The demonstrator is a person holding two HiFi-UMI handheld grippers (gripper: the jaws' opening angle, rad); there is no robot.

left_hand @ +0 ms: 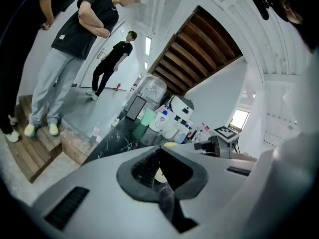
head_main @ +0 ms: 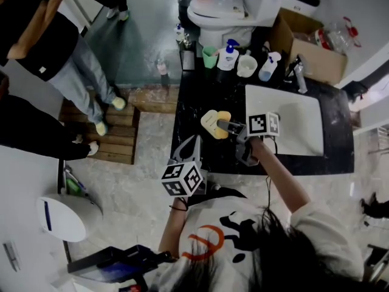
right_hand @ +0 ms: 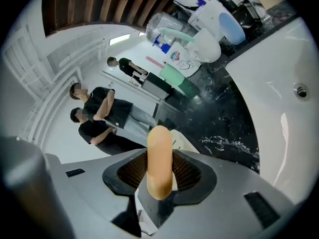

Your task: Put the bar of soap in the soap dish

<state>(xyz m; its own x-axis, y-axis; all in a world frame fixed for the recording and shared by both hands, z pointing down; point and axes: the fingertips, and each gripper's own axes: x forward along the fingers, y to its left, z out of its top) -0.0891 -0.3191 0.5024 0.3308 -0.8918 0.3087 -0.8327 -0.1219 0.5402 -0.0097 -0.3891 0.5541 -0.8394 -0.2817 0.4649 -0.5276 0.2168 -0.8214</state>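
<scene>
A pale orange bar of soap (head_main: pixel 224 117) stands on edge between the jaws of my right gripper (head_main: pixel 220 125), which is shut on it. In the right gripper view the soap (right_hand: pixel 159 158) rises upright out of the gripper (right_hand: pixel 159 153). The cream soap dish (head_main: pixel 208 122) lies on the black counter (head_main: pixel 194 102), right under and left of the soap; its rim (right_hand: pixel 182 142) shows just behind the bar. My left gripper (head_main: pixel 196 140) hangs at the counter's front edge, shut and holding nothing (left_hand: pixel 162 151), pointing toward the dish.
A white sink (head_main: pixel 292 129) with a faucet (head_main: pixel 298 75) lies to the right of the dish. A green cup (head_main: pixel 209 56), pump bottles (head_main: pixel 228 55) and a cardboard box (head_main: pixel 307 41) line the back. People stand on the floor (head_main: pixel 61 53) at left.
</scene>
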